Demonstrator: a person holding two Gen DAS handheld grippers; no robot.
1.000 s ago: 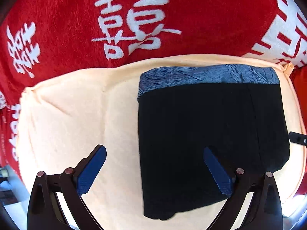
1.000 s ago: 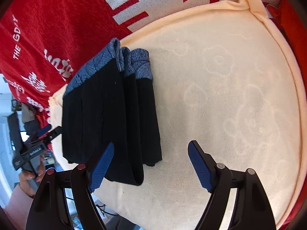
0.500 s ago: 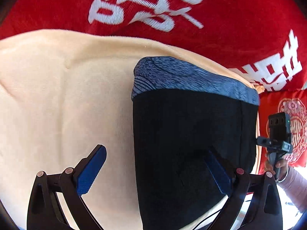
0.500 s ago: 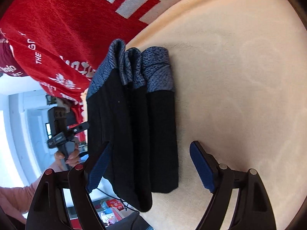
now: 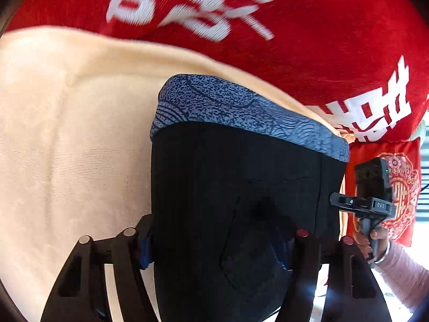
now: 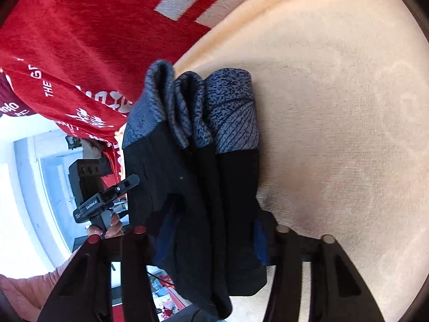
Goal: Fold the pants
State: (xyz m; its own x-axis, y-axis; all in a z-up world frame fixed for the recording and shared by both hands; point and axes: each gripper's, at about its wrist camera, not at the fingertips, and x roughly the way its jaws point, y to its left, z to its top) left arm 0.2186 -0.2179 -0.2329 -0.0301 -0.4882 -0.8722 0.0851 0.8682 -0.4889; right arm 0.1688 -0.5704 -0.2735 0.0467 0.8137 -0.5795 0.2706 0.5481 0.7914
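My left hand-held gripper (image 5: pixel 214 244) and my right hand-held gripper (image 6: pixel 209 238) have both just been closing and now each clamps the near end of the folded pants (image 5: pixel 233 187). The pants lie on the cream blanket (image 5: pixel 67 147) close to its edge, where the red blanket (image 5: pixel 308 40) begins; wide bare cream lies alongside. They are black with a speckled blue waistband (image 6: pixel 230 107) bunched in folds.

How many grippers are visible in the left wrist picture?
2. The left gripper fills the bottom, closed on the black pants. The right gripper is at the right edge beside the pants, seen from its side.
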